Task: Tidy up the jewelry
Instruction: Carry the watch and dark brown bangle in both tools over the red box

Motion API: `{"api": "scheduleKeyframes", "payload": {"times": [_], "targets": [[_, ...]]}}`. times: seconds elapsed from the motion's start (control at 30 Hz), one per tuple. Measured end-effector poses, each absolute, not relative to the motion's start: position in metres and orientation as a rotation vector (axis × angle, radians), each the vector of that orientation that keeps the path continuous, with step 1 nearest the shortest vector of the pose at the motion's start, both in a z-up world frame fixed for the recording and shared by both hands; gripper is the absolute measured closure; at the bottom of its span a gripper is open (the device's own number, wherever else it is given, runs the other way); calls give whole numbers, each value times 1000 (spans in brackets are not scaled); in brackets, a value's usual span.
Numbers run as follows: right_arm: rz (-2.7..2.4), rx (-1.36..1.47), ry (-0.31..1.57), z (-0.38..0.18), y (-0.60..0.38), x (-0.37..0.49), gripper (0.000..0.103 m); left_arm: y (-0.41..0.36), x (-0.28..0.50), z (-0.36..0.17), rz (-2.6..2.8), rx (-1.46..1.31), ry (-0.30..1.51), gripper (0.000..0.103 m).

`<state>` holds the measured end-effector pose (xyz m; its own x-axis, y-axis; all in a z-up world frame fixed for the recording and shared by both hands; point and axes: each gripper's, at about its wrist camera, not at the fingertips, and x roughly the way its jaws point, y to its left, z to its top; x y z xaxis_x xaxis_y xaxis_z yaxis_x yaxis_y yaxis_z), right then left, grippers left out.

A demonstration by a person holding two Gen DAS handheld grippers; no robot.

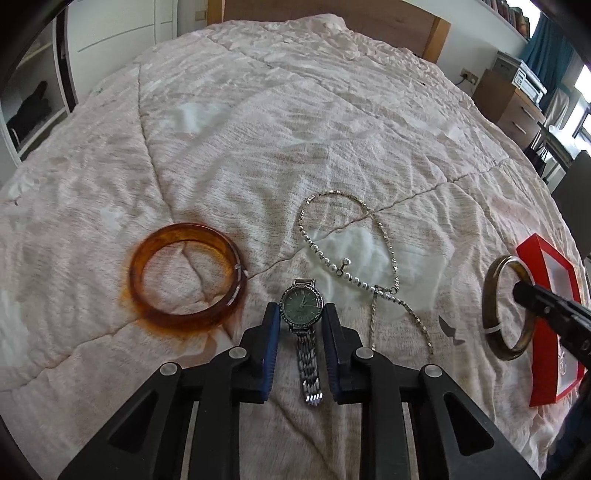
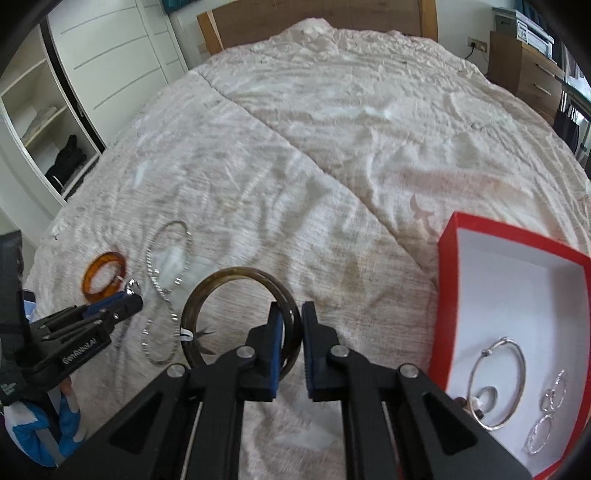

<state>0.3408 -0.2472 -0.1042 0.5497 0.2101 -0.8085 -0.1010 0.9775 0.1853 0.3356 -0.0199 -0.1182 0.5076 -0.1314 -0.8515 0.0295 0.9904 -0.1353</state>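
My left gripper (image 1: 301, 314) is shut on a silver watch (image 1: 301, 304) with a green dial, its blue pads pressing either side of the case. The metal strap hangs down toward the bedcover. In the right wrist view the same gripper (image 2: 129, 299) shows at the left. My right gripper (image 2: 291, 314) is shut on the rim of a dark brown bangle (image 2: 229, 275), held tilted just above the cover; the left wrist view shows that bangle (image 1: 493, 295) at the right. An amber bangle (image 1: 177, 314) and a silver bead necklace (image 1: 317, 251) lie on the bed.
An open red box (image 2: 480, 229) with a white inside lies at the right, holding a silver bangle (image 2: 517, 387) and small hoops (image 2: 554, 391). The pink quilted bedcover (image 2: 332, 147) stretches back to a wooden headboard (image 2: 314, 18). A wardrobe (image 2: 92, 74) stands left, wooden drawers (image 2: 528, 74) right.
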Motion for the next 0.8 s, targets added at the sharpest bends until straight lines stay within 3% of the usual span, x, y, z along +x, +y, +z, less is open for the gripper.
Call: {"api": "scheduleKeyframes", "payload": {"times": [0.8], "targets": [[134,124,809,9,-265,256,94,-44,264,-5,-138,-52,863,80]]}}
